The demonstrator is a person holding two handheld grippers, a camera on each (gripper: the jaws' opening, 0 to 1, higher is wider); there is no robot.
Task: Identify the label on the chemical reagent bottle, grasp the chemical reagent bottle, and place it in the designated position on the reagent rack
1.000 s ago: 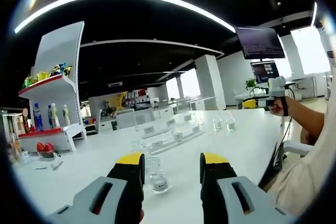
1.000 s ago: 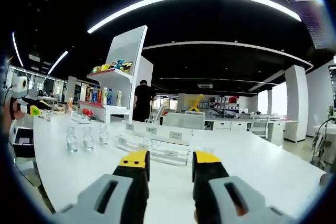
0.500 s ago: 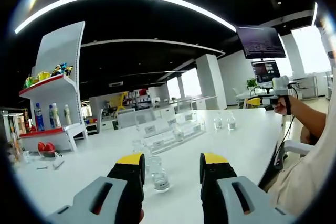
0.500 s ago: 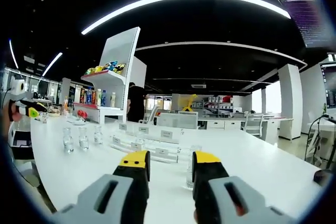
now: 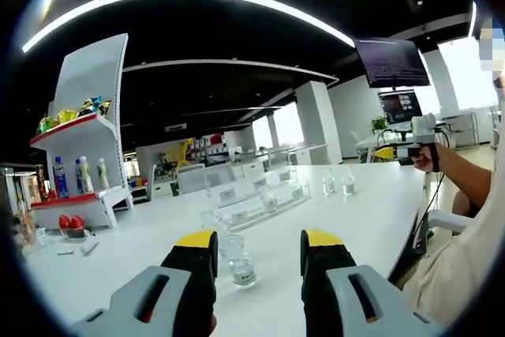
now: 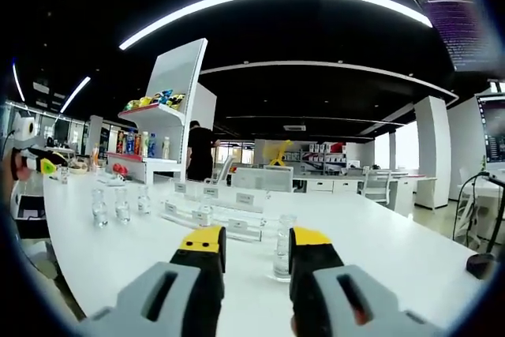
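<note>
In the left gripper view my left gripper [image 5: 257, 247] is open above the white table, and a small clear reagent bottle [image 5: 240, 263] stands just ahead of the gap between its jaws. Behind the bottle lies the clear reagent rack [image 5: 254, 195] with label cards. Two more clear bottles [image 5: 337, 183] stand further right. The right gripper [image 5: 404, 150] is held up in a hand at the right edge. In the right gripper view my right gripper [image 6: 255, 242] is open, with a clear bottle [image 6: 282, 245] standing ahead near its right jaw. The rack [image 6: 213, 212] lies beyond, with three bottles [image 6: 120, 204] to its left.
A white display shelf [image 5: 85, 147] with drinks and snacks stands at the table's far end, and red items [image 5: 69, 223] lie near it. A person [image 6: 196, 152] stands by the shelf [image 6: 170, 108]. A dark object [image 6: 478, 263] lies at the table's right edge. My sleeve [image 5: 454, 274] is at lower right.
The right gripper's view has swung and come lower and nearer the table, bringing a clear bottle in beside its right jaw. The left gripper's view has barely shifted. Both grippers stay open.
</note>
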